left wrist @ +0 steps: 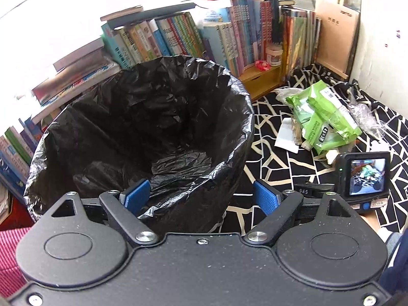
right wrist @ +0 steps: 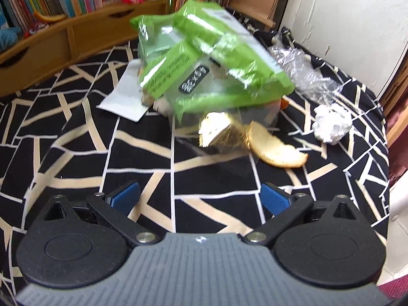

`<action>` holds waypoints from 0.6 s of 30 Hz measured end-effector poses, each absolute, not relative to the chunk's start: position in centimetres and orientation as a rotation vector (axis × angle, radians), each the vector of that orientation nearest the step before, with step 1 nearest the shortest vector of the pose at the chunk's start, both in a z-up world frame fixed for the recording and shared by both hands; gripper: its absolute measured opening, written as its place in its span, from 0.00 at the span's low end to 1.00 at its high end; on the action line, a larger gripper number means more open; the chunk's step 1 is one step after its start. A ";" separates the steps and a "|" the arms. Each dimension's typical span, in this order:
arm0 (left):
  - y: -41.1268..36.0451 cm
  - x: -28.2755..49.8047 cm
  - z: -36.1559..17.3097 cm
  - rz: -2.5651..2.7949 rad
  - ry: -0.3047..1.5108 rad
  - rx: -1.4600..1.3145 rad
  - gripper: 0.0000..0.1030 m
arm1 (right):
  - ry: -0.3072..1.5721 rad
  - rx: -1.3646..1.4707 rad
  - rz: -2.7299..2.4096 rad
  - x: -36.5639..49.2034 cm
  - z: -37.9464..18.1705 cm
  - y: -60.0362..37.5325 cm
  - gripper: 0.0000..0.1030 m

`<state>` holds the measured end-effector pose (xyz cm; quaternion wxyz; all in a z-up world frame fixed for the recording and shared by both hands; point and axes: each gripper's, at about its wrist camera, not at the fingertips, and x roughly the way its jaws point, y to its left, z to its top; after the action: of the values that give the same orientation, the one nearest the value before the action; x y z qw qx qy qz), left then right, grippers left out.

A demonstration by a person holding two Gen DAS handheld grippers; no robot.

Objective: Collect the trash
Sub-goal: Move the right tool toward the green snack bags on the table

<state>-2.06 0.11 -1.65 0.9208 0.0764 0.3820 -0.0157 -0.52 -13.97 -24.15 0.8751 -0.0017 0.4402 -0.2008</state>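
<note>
Left gripper (left wrist: pixel 201 197) fingers wide, straddling black-lined bin (left wrist: pixel 142 137) rim, lower centre; right gripper (right wrist: pixel 200 200) fingers wide, empty, green wrapper (right wrist: pixel 211 58) upper centre

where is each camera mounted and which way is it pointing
Left wrist: on the left hand-held gripper, facing the bin lined with a black bag; its open blue fingers show, one inside the rim.
Right wrist: on the right hand-held gripper, facing the trash pile on the patterned cloth; open fingers show.
Shared: the green wrapper, cloth and bookshelf.
</note>
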 end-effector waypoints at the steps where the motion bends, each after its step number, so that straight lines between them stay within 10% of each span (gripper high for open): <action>1: 0.1 -2.1 -1.6 -0.040 0.778 0.154 0.82 | 0.926 0.004 -0.419 -0.5 -24.4 -14.1 1.00; 18: 1.5 -2.1 -1.7 -0.085 0.737 0.115 0.64 | 0.838 0.093 -0.368 -0.7 -25.2 -15.5 1.00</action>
<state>-2.14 1.55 -1.65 0.9303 0.0563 0.3600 -0.0413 -0.73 -15.52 -25.19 0.8960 0.0447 0.4046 -0.1776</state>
